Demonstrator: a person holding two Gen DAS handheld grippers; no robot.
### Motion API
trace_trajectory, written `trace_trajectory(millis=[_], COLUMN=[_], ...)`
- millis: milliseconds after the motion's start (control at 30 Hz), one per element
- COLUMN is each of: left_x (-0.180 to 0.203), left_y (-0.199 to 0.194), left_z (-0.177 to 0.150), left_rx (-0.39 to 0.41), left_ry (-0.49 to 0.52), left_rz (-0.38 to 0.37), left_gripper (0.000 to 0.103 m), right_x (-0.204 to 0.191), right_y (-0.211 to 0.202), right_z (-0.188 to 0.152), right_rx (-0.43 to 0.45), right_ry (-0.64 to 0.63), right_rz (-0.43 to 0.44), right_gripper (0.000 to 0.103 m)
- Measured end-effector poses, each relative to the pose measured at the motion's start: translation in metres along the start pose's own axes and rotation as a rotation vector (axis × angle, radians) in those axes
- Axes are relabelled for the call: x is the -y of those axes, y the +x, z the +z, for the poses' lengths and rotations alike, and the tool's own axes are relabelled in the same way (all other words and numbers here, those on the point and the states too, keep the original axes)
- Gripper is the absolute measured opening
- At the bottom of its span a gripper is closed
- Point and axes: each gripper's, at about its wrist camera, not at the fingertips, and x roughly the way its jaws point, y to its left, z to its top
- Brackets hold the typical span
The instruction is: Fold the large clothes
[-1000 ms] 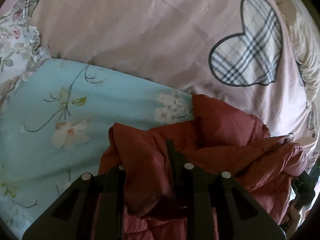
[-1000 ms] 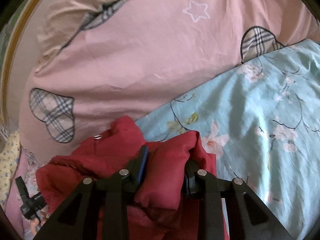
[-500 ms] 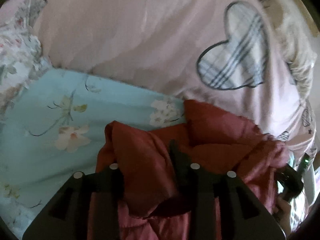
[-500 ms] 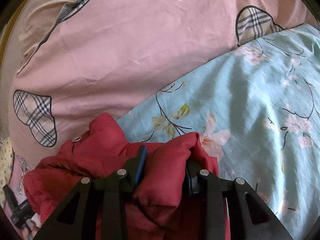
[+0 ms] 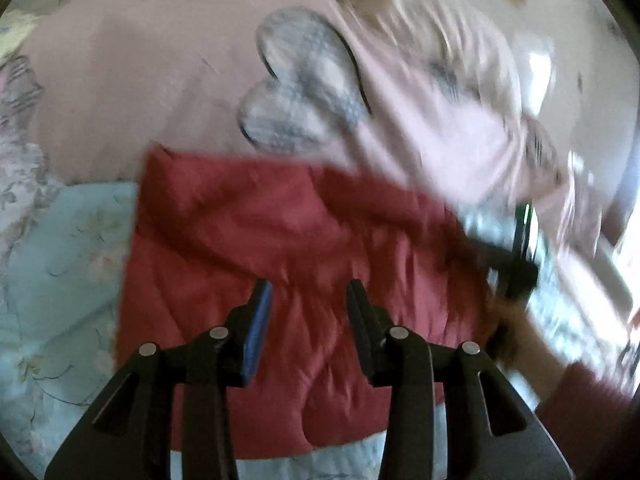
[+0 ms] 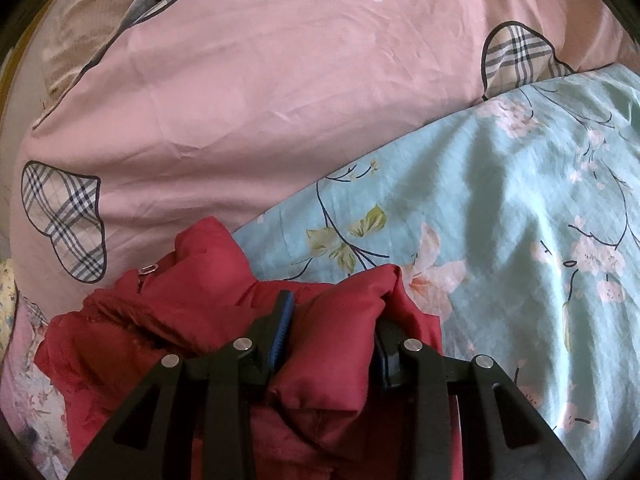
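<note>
Above the red jacket (image 5: 288,240), left fingers (image 5: 256,328) gape empty.

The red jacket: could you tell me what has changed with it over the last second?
The left gripper has let go of the red jacket and pulled back, jaws open above it. The right gripper stays clamped on its fold, over the floral sheet.

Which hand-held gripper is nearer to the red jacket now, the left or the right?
Right. The right hand-held gripper is shut on a fold of the red jacket. The left hand-held gripper is open above it, holding nothing.
</note>
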Motion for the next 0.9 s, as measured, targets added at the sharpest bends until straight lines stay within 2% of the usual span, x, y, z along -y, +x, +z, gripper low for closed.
trace_trajectory(millis=[100,133,200,267,300,333,400,433,467,533,567,633,767,833,900], left_x=[0.005,0.004,0.0,-0.003,-0.002,-0.002,-0.001,0.0,0.0,-0.002,0.0,-0.004,-0.036,-0.054,-0.067], left_y=[0.043,0.053,0.071,0.078,0.08,0.083,0.086,0.088,0.087,0.09,0.09,0.086,0.076,0.084,0.098], left_z=[-0.014,-0.016,-0.019,-0.018,-0.017,-0.016,-0.014,-0.013,-0.012,-0.011,-0.008,-0.002,0.006,0.009,0.013], left_rx=[-0.126,-0.146,-0.162,-0.155,-0.154,-0.151,-0.149,-0.15,-0.15,-0.154,-0.155,-0.148,-0.128,-0.149,-0.174], left_ry=[0.045,0.048,0.05,0.044,0.043,0.045,0.045,0.047,0.048,0.044,0.045,0.045,-0.008,-0.049,-0.087], left_rz=[0.054,0.081,0.112,0.13,0.133,0.142,0.149,0.153,0.154,0.153,0.151,0.153,0.183,0.166,0.142], left_gripper=[0.036,0.036,0.037,0.037,0.037,0.037,0.037,0.037,0.037,0.037,0.037,0.036,0.033,0.025,0.023], right_x=[0.003,0.003,-0.001,-0.013,-0.021,-0.028,-0.047,-0.056,-0.064,-0.079,-0.084,-0.082,-0.063,-0.055,-0.046], right_y=[-0.004,-0.008,-0.028,-0.056,-0.073,-0.086,-0.112,-0.118,-0.118,-0.1,-0.086,-0.065,-0.046,-0.038,-0.028], right_z=[0.002,0.004,0.006,0.004,0.0,-0.004,-0.021,-0.031,-0.04,-0.057,-0.065,-0.073,-0.059,-0.049,-0.042], right_rx=[-0.011,-0.013,0.003,0.059,0.097,0.127,0.182,0.179,0.154,0.036,-0.039,-0.113,-0.129,-0.148,-0.177], right_ry=[0.009,0.014,0.006,-0.038,-0.08,-0.117,-0.229,-0.288,-0.338,-0.442,-0.485,-0.529,-0.462,-0.409,-0.347], right_rz=[0.024,0.033,0.037,0.045,0.044,0.037,0.045,0.059,0.068,0.067,0.055,0.007,-0.027,-0.03,-0.01], right_gripper=[0.038,0.04,0.044,0.05,0.058,0.07,0.083,0.085,0.085,0.085,0.083,0.082,0.082,0.083,0.083])
